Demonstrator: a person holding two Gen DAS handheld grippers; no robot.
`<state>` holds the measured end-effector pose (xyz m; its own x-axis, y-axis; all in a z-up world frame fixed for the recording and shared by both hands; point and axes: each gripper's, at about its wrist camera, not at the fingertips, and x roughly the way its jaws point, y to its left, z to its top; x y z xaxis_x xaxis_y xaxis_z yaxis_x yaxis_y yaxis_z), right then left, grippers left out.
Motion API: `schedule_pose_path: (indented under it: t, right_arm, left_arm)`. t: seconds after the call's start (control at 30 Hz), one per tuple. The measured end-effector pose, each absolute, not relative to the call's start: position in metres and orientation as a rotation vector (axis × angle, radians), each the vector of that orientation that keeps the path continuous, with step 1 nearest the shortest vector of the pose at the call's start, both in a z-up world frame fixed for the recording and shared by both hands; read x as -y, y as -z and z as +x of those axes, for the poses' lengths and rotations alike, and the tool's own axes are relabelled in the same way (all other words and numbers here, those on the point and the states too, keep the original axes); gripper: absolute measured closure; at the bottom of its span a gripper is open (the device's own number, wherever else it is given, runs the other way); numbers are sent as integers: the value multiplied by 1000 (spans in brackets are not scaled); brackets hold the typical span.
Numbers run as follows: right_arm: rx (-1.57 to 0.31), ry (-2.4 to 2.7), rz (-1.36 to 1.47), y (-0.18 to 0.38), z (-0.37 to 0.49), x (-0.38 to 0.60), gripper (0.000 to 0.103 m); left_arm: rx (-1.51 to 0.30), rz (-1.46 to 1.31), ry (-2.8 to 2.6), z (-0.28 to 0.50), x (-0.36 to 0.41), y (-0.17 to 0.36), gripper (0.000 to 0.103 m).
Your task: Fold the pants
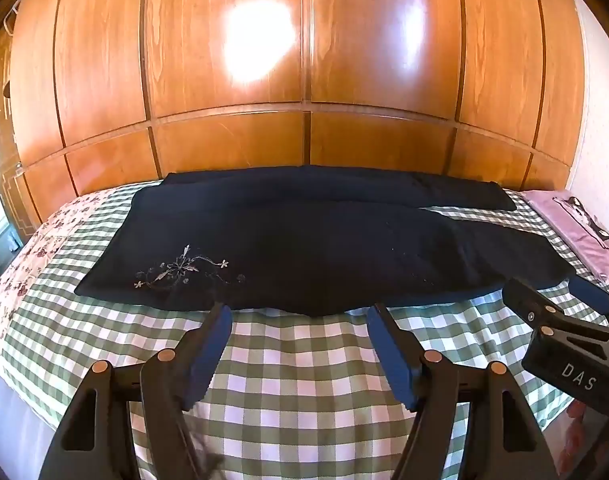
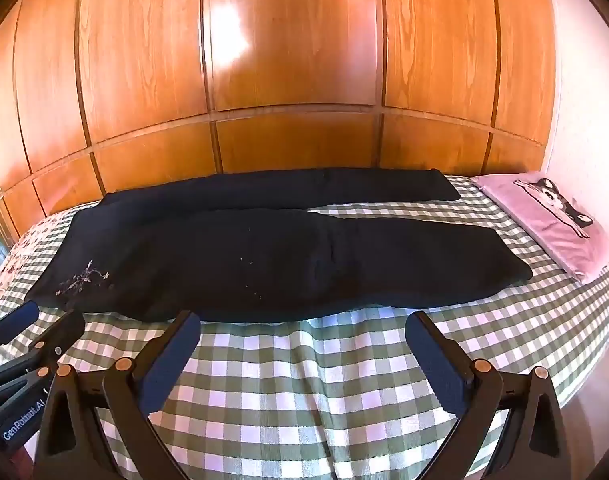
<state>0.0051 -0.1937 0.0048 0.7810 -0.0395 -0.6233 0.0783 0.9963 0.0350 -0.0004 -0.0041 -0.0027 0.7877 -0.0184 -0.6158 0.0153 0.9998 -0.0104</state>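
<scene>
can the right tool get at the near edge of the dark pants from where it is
Probably yes: the right tool stands open just short of the dark navy embroidered pants, with only bare green checked bedspread between.

1. The left wrist view is taken from low over the near edge of the bed (image 1: pixel 296 380), tilted downward and faced toward the far wooden wardrobe (image 1: pixel 304 60). Its own left gripper (image 1: pixel 300 312) is framed at the bottom, so it's pretty close in.
2. The right wrist view is set further right, same tilt and facing, with the right gripper (image 2: pixel 302 322) at the bottom.
3. Shared by both: the dark pants (image 1: pixel 304 248), the checked cover, the wardrobe and the pink pillow (image 2: pixel 544 220) at far right. Each gripper is caught at the other view's edge.
</scene>
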Motion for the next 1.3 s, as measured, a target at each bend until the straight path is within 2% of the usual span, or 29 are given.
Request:
schedule_pose_path:
  t: [1.3]
  right_arm:
    - [-679, 57, 58, -3, 6, 188, 0]
  left_arm:
    - [-676, -18, 41, 0, 4, 6, 32]
